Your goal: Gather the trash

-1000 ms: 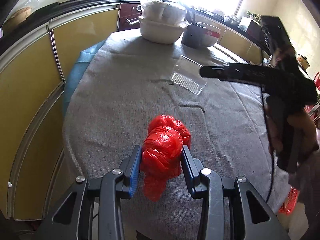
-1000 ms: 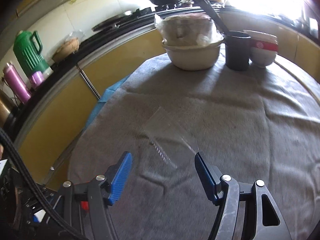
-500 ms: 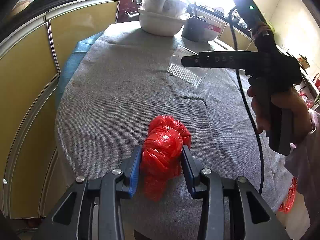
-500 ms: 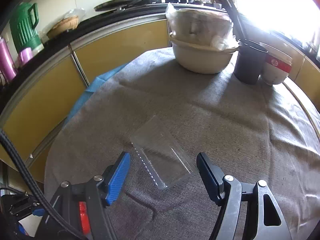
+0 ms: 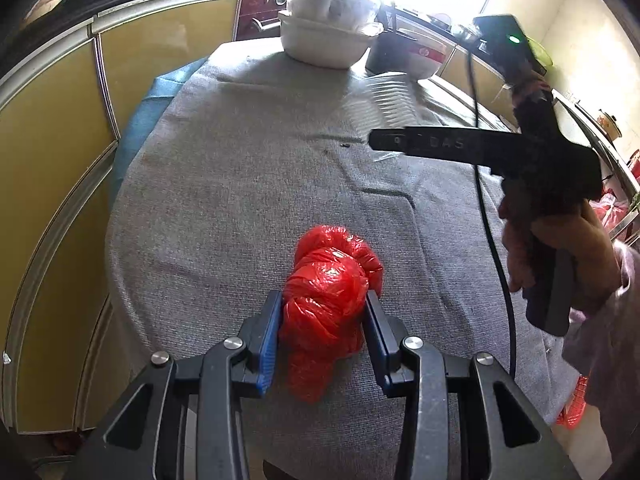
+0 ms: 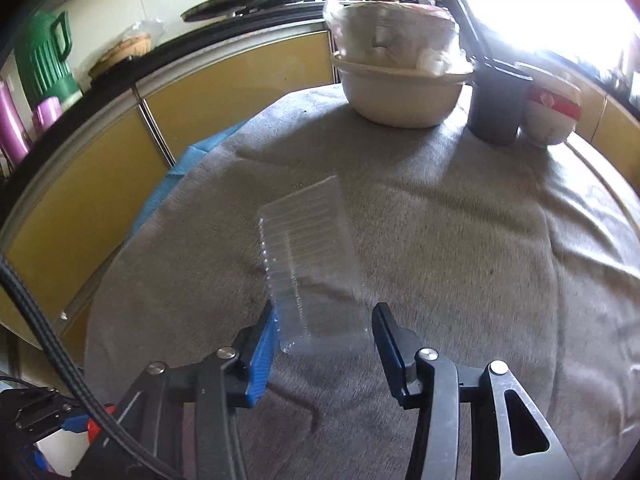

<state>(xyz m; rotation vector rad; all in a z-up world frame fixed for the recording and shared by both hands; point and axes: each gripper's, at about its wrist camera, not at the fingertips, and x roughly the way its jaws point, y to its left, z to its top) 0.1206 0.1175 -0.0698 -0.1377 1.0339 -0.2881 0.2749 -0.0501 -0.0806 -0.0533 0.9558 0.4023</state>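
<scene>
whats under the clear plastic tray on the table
Only the grey tablecloth shows through the clear plastic tray; nothing else lies beneath it. The right tongs are closing around its near end, which partly hides the cloth there.

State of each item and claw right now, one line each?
left claw: shut on the red plastic bag
red plastic bag: bunched, pinched between the pads
right claw: closing around the near end of the tray; pads not clearly pressing yet
clear plastic tray: empty, lying on the grey tablecloth
white basin: upright, a bagged bowl stacked in it
black cup: upright, holding utensils
</scene>
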